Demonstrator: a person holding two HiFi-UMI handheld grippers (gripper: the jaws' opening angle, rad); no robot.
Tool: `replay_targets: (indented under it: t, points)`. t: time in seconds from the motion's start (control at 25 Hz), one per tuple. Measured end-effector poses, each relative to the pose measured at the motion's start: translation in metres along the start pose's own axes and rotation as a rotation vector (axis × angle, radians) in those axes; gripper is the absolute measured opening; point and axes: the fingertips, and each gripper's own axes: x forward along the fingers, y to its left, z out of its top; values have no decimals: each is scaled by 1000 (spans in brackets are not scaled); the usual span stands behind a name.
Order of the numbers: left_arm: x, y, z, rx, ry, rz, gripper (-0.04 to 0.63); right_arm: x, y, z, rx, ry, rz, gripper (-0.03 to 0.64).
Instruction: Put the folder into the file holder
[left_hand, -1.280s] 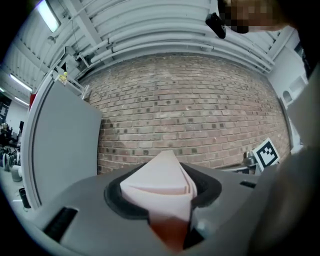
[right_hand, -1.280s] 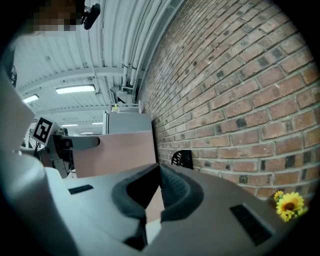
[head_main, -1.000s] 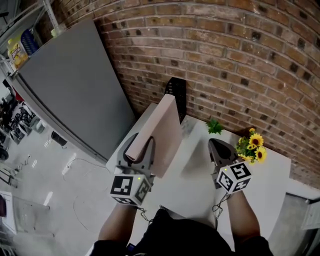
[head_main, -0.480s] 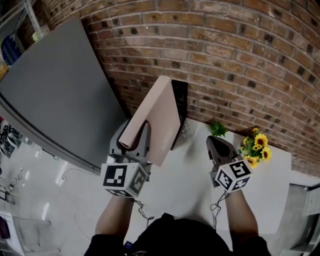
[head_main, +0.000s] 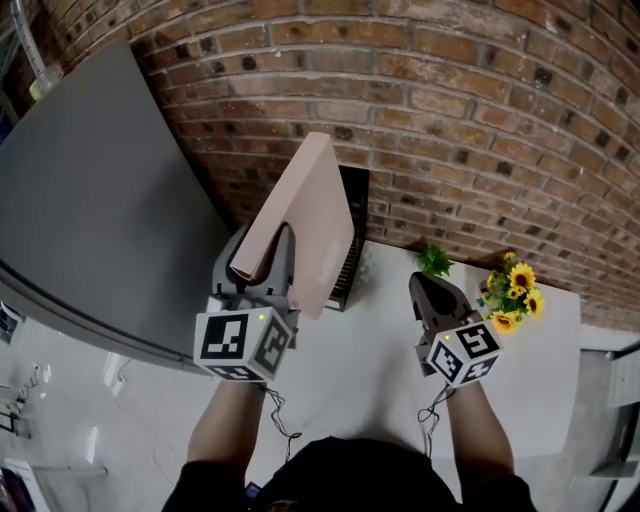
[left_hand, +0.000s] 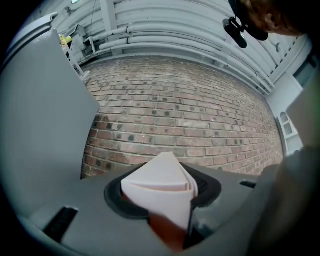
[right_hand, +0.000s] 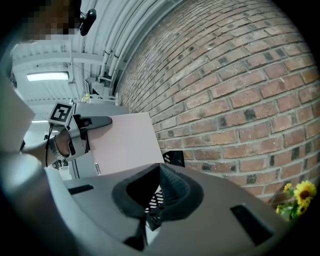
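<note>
Above the surface, head view: holds the pink folder tilted in the left gripper, just beside the black file holder. Left gripper view: pinches the folder's edge between fingers. Right gripper view: presses together the fingers of the right gripper, empty.

- folder: pale pink, thin and flat. Its near lower end is clamped between the jaws of the left gripper. It stands on edge, raised off the table, and slants up and away from that gripper. It is left of the right gripper, apart from it.
- file holder: black with perforated walls, standing upright. It is just beyond the left gripper, partly behind the folder's far end, and ahead and left of the right gripper.
</note>
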Motion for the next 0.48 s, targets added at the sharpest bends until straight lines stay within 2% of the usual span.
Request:
replay_targets:
  t: [0.48]
  points:
    - [46,7,-13,3,-8,4,179,7,-14,-3,6,10,-61,3]
